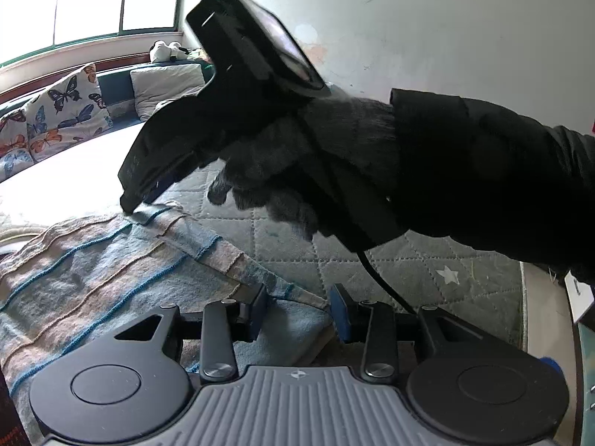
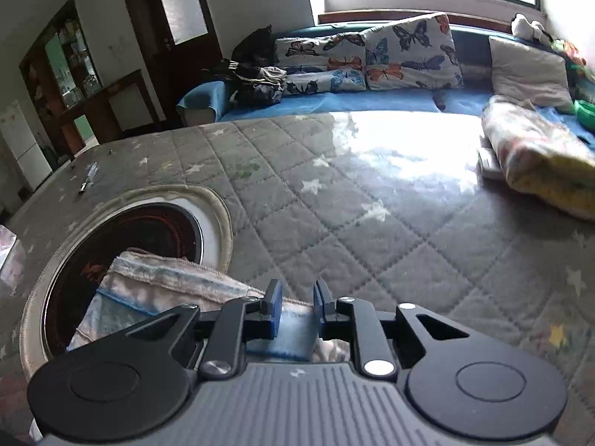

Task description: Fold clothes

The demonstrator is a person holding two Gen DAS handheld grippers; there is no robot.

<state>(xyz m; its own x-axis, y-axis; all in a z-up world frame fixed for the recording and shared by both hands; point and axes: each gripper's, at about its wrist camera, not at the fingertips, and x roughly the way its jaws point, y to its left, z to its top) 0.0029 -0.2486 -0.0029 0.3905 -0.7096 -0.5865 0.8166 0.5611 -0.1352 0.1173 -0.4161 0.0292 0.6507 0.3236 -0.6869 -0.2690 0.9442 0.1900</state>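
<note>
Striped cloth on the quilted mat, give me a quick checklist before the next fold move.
1. Left tongs open over the striped cloth edge: ok.
2. Right tongs open, cloth between the pads: ok.
3. Either tongs clamped on the cloth: not ok, both show a gap.
4. Right tongs' tips touching the far cloth edge: cannot tell.
5. Cloth lying flat: not ok, it drapes over the round opening.
6. Cable free of the left tongs: cannot tell.

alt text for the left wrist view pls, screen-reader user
The left gripper hangs open over the near edge of a striped towel on a quilted grey cover. Across it, a gloved hand holds the right gripper, tips on the towel's far edge.
</note>
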